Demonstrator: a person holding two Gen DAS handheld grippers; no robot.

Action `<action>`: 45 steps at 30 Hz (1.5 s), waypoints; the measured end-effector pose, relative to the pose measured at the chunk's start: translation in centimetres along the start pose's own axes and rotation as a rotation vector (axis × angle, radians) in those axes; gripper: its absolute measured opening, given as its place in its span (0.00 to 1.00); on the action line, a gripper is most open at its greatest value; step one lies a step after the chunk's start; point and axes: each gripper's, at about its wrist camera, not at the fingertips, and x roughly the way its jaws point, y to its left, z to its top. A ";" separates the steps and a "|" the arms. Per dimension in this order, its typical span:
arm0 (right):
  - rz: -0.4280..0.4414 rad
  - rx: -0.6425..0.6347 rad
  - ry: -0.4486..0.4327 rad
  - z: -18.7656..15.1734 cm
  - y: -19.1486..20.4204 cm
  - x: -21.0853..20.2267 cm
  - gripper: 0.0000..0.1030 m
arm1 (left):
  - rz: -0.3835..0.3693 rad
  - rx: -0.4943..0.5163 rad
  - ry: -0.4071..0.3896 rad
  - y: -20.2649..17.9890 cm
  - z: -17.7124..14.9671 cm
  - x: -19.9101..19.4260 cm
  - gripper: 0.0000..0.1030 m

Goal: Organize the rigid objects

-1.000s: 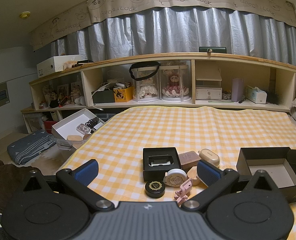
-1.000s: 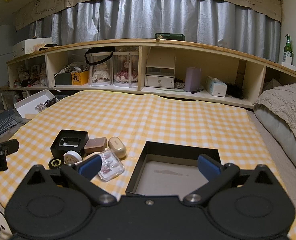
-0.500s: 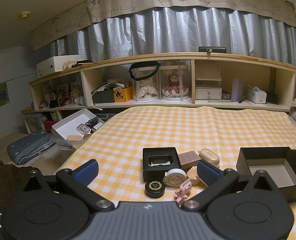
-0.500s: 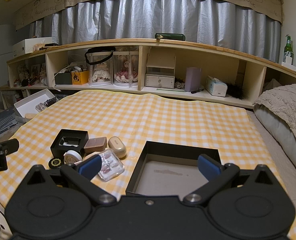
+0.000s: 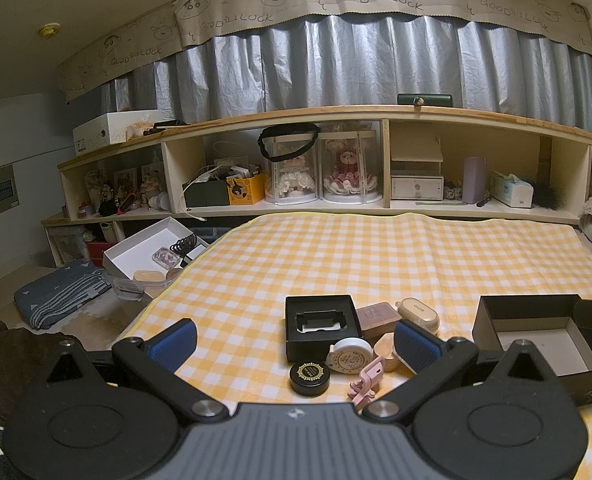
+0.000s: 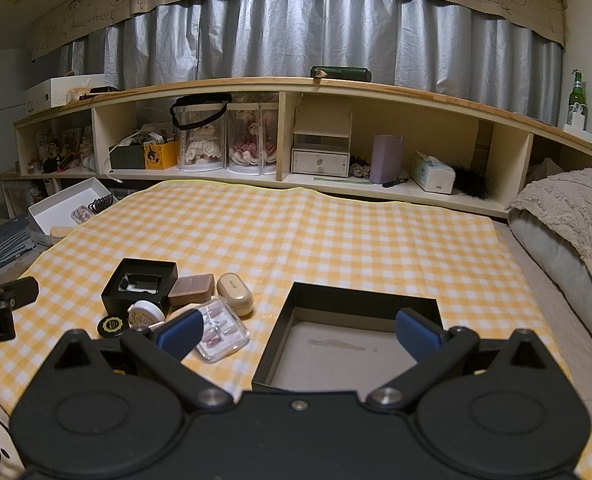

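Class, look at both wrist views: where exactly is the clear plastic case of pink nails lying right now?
The clear case lies on the checked cloth in the right wrist view, left of the big black box, just before the beige oval case.

The room is dim and a bit yellow, lit from above. The silver curtain (image 5: 376,64) shines where light hits its folds. Straight lines like the long shelf (image 6: 296,84) bend into curves, and the corners go black. Things look sharp, with only soft shadows.
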 end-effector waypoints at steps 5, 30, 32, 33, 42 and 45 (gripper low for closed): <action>0.000 0.005 -0.004 -0.9 0.6 0.1 1.00 | 0.000 0.001 -0.001 -0.1 -0.1 0.1 1.00; -0.084 0.049 -0.037 1.4 -1.1 0.2 1.00 | -0.091 0.029 -0.079 -1.3 5.9 1.4 1.00; -0.110 0.071 -0.049 1.9 -1.8 0.7 1.00 | -0.093 0.031 -0.080 -1.3 6.7 2.2 1.00; -0.123 0.082 -0.056 2.1 -2.3 0.9 1.00 | -0.097 0.026 -0.074 -1.3 7.1 2.6 1.00; -0.150 0.125 0.001 3.5 -7.3 5.3 1.00 | -0.157 0.027 0.012 -1.3 9.3 8.0 1.00; -0.178 0.131 0.053 3.2 -8.8 6.9 0.96 | -0.172 0.039 0.052 -1.5 9.4 10.1 1.00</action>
